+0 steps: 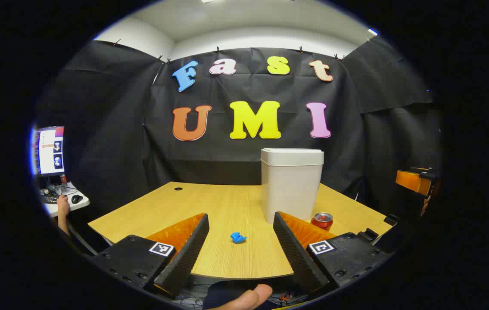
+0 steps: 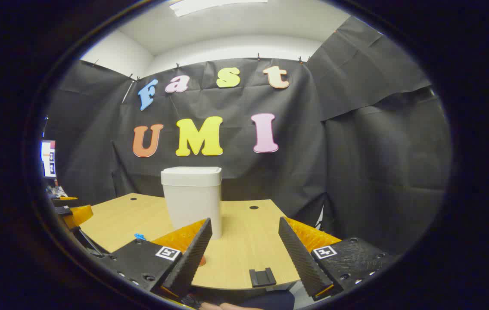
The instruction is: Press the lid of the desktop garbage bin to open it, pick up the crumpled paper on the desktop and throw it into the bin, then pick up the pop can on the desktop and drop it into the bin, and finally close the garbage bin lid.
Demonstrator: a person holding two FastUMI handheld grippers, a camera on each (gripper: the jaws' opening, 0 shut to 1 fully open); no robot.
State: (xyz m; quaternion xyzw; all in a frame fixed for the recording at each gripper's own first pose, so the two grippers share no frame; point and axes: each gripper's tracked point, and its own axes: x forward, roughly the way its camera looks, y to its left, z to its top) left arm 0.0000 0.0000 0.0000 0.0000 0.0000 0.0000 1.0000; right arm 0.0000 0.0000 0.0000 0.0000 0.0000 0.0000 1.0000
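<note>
garbage bin (image 1: 291, 189) lid (image 1: 292, 156) sits shut at frame centre; we press it squarely from above, both hand-held grippers (image 1: 240, 245) (image 2: 244, 247) open and empty.

A white garbage bin (image 1: 292, 183) (lid shut) stands on a wooden desk (image 1: 149, 211). Blue crumpled paper (image 1: 238, 237) lies between the left gripper (image 1: 241, 245)'s spread fingers.

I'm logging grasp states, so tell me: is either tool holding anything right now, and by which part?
Nothing is held. The left tool and the right tool are both open, with only the table between their fingers.
</note>
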